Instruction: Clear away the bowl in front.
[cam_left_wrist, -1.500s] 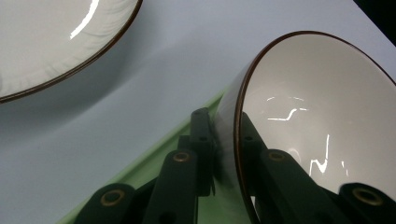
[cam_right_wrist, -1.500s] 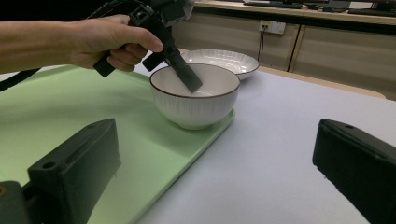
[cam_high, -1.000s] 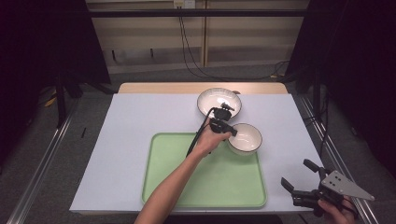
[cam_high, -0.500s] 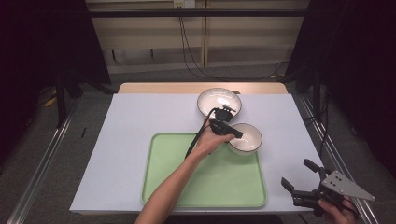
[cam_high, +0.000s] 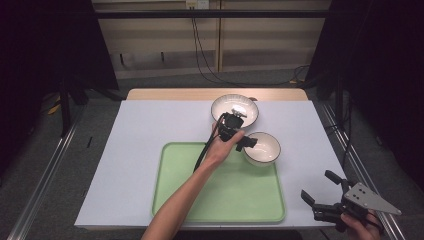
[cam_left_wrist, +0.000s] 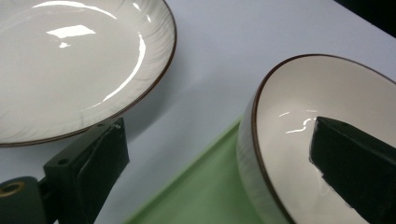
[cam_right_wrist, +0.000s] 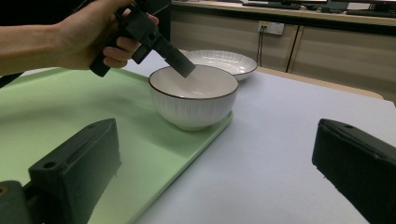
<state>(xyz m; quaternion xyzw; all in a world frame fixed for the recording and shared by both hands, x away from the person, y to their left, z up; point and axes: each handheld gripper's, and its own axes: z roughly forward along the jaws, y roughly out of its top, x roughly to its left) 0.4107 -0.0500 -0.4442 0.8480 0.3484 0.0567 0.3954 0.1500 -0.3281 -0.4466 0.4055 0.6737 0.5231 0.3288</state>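
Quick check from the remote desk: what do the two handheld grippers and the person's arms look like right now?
Both grippers are black with two blocky jaws. The left gripper trails a black cable along a bare, sleeveless forearm. The right gripper carries a grey three-cornered plate with small holes on top.

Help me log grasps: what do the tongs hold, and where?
Nothing. The left tongs have just opened astride the small bowl's rim on the tray; the right tongs are open.

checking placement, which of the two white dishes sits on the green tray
The deeper bowl, on the tray's far right corner; the shallow plate rests on the white table cover.
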